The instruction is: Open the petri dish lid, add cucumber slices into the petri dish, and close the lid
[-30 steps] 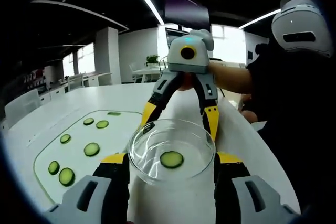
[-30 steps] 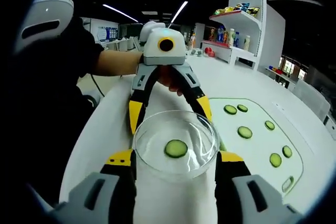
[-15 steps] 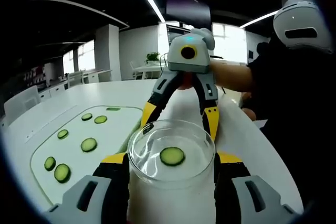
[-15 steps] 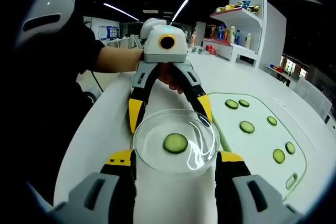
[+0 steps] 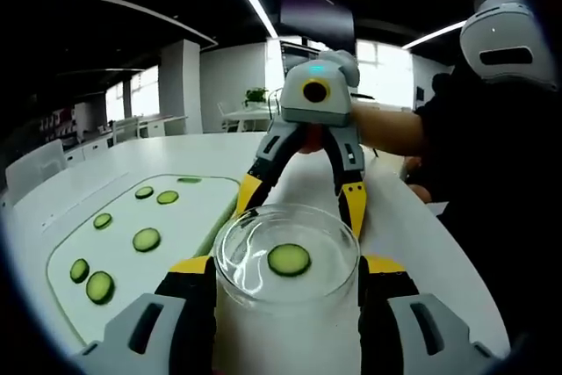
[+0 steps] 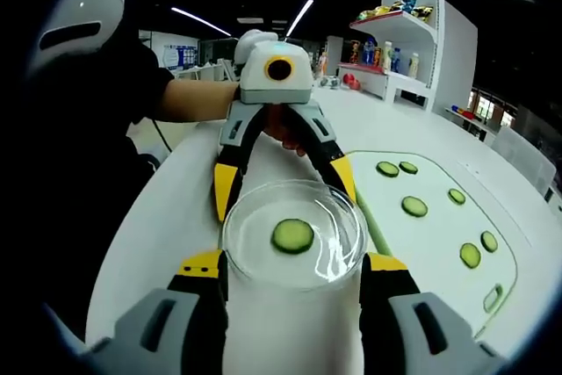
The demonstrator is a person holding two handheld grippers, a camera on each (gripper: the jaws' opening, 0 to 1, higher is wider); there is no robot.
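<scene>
Left gripper view: the left gripper [image 5: 285,265], its yellow-and-black jaws rising from the bottom, is closed partway against the two sides of a round clear glass petri dish [image 5: 286,256], which sits between the jaw tips above a white table [image 5: 413,243]. One green cucumber slice [image 5: 289,259] lies flat inside the dish. Across the dish, the right gripper [image 5: 301,199] points back toward the camera, its yellow-tipped jaws spread to the dish's far rim and touching it on both sides. A person's hand [image 5: 307,135] grips that tool from behind. To the left, a pale green cutting mat [image 5: 176,226] lies on the table with loose cucumber slices [image 5: 146,239] scattered over it, well apart from the dish.

Right gripper view: the right gripper [image 6: 292,263] likewise pinches the same petri dish [image 6: 292,234] between its partly closed jaws, the cucumber slice [image 6: 292,235] near the dish's middle. The left gripper [image 6: 285,191] faces the camera from beyond, jaws straddling the far rim. The cutting mat [image 6: 421,243] and its loose slices [image 6: 414,206] lie to the right. A white shelf unit [image 6: 421,32] with coloured goods stands behind.
</scene>
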